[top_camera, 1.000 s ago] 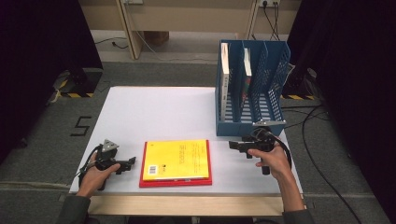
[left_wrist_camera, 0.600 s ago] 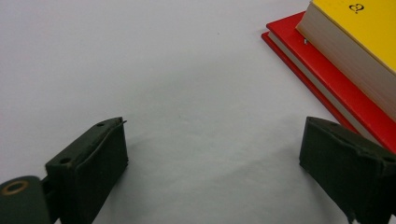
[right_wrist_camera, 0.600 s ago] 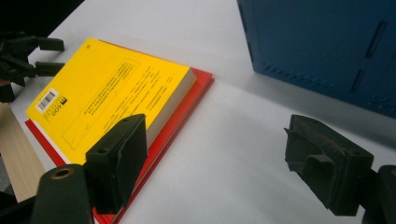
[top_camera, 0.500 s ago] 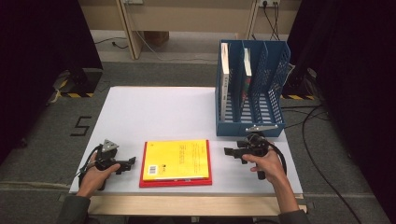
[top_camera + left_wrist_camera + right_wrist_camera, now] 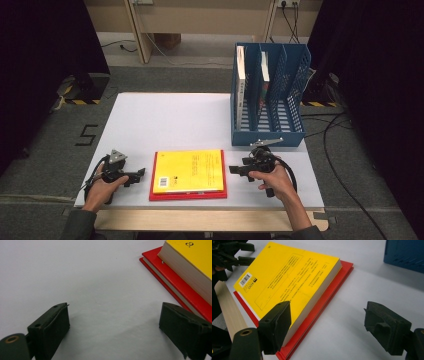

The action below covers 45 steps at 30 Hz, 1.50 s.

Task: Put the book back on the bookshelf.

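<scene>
Books: yellow book stacked on red book, lying flat at table front edge.
Left gripper: jaws spread, just closing slightly, nothing between, beside books.
Right gripper: jaws spread, empty, near books' right edge.

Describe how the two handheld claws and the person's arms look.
Both are black, pistol-shaped tools with two blocky black jaws faced with dark pads. The left claw carries a grey three-cornered plate on top; the right claw trails a black cable looping behind the hand. The person wears dark sleeves at the wrists.
</scene>
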Motion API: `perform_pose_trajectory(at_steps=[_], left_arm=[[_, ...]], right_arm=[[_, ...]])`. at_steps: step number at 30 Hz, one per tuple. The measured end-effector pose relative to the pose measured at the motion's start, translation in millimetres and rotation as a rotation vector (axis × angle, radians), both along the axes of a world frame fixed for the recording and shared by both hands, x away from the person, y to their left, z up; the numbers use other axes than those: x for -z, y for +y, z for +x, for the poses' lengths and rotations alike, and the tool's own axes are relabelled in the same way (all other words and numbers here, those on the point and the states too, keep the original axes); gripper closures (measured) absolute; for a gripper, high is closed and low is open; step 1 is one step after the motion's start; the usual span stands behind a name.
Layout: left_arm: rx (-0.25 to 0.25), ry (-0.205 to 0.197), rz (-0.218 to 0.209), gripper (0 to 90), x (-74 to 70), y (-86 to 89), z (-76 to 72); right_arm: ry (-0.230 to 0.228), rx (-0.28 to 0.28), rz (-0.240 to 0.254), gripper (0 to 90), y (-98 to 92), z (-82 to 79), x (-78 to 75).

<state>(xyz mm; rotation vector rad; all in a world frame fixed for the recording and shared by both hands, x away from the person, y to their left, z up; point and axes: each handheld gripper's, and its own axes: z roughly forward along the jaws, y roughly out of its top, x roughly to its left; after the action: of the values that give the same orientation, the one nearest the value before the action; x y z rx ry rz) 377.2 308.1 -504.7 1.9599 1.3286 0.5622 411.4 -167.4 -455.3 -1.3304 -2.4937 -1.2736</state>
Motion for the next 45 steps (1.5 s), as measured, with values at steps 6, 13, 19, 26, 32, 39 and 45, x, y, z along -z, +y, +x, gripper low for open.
perform_pose_trajectory(at_steps=[6, 13, 19, 26, 32, 39, 45], left_arm=[[-0.011, -0.004, -0.074, 14.6, -6.9, 1.4, -5.6], [0.036, -0.015, -0.078, 14.7, -11.9, -11.5, -11.1], [0.077, -0.018, -0.068, 14.7, -14.1, -23.4, -14.9], [0.112, 0.006, -0.04, 15.1, -13.9, -33.4, -17.0], [0.112, 0.006, -0.021, 20.2, -16.4, -36.8, -19.5], [0.13, -0.003, -0.027, 32.6, -18.2, -46.7, -22.6], [0.175, -0.008, 0.0, 21.6, -18.1, -64.4, -22.8]], right_arm=[[0.02, -0.013, -0.011, 22.9, 10.3, -1.1, 7.6], [0.047, -0.028, -0.009, 24.0, 18.3, -1.7, 14.3], [0.055, -0.03, -0.018, 23.9, 24.2, -1.9, 18.2], [0.077, -0.027, 0.012, 23.9, 30.2, -2.2, 21.2], [0.091, -0.023, 0.013, 24.0, 35.1, -0.7, 25.9], [0.106, -0.04, 0.04, 24.2, 43.2, 0.9, 29.5], [0.098, -0.009, 0.028, 20.1, 40.4, 2.0, 28.7]])
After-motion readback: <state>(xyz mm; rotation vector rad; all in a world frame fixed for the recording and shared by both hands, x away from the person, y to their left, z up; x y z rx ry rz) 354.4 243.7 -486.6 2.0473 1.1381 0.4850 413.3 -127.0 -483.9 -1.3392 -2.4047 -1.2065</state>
